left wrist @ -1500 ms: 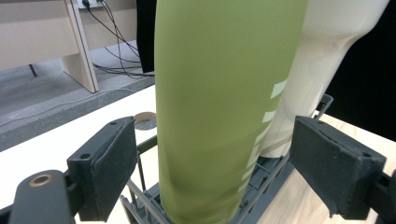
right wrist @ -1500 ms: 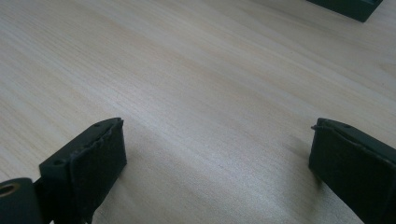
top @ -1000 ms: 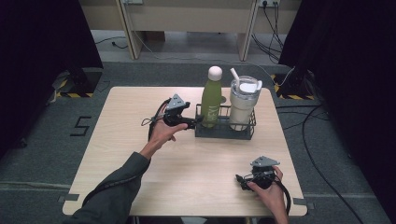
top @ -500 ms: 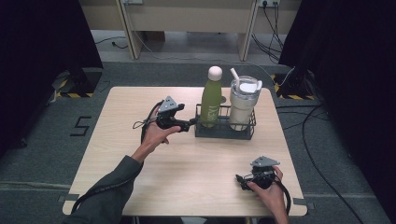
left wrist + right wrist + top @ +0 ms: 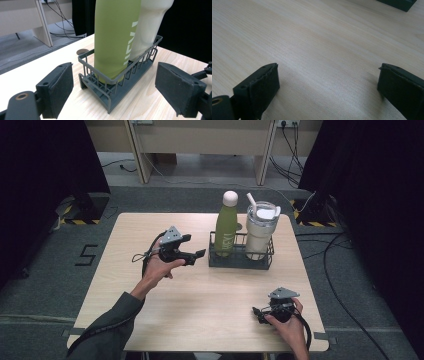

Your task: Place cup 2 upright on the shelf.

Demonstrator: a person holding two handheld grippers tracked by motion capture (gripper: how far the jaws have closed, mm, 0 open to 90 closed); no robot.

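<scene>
Wooden table (image 5: 200, 310) carries a wire rack (image 5: 241, 257) near its far edge, holding a green bottle (image 5: 226, 222): smooth, probably heavy, best gripped mid-body. Left gripper (image 5: 196, 256), jaws spread, faces it; right gripper (image 5: 257, 314) rests released near the front-right corner.

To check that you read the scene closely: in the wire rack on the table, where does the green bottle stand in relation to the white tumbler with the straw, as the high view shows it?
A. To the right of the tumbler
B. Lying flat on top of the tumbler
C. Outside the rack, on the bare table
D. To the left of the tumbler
D: the green bottle stands upright in the rack, left of the white tumbler.
</scene>
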